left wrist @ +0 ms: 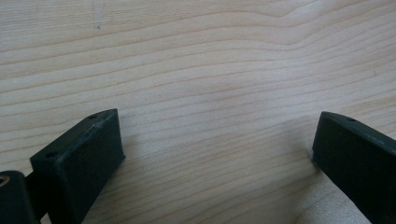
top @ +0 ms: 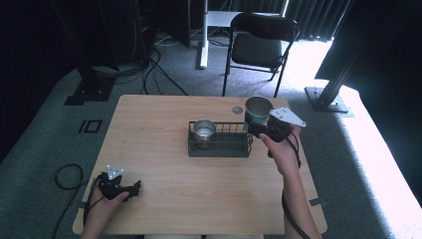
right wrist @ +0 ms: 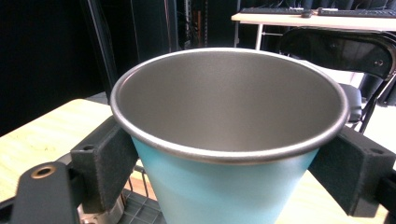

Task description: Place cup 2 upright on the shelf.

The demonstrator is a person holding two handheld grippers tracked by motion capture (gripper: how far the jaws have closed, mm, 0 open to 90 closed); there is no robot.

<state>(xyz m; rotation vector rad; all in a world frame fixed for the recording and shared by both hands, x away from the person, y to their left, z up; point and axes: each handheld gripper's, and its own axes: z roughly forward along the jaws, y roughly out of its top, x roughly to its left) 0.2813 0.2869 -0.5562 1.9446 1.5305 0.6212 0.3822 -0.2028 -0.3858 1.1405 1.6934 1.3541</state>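
Observation:
A light blue metal cup (top: 258, 112) (right wrist: 229, 144) with a steel inside is held upright above the table, at the right end of a dark wire basket (top: 219, 140). My right gripper (top: 260, 127) (right wrist: 229, 163) is shut on it, one black pad on each side of its wall below the rim. A second metal cup (top: 204, 130) stands upright in the left part of the basket. My left gripper (top: 130, 191) (left wrist: 217, 149) rests low over bare wood near the table's front left corner, jaws wide apart with nothing between them.
The wooden table (top: 149, 129) has a round cable hole (top: 237, 109) behind the basket. A black folding chair (top: 259, 42) stands beyond the far edge, with a white desk leg (top: 203, 35) and floor cables to its left. Dark frame posts flank the table.

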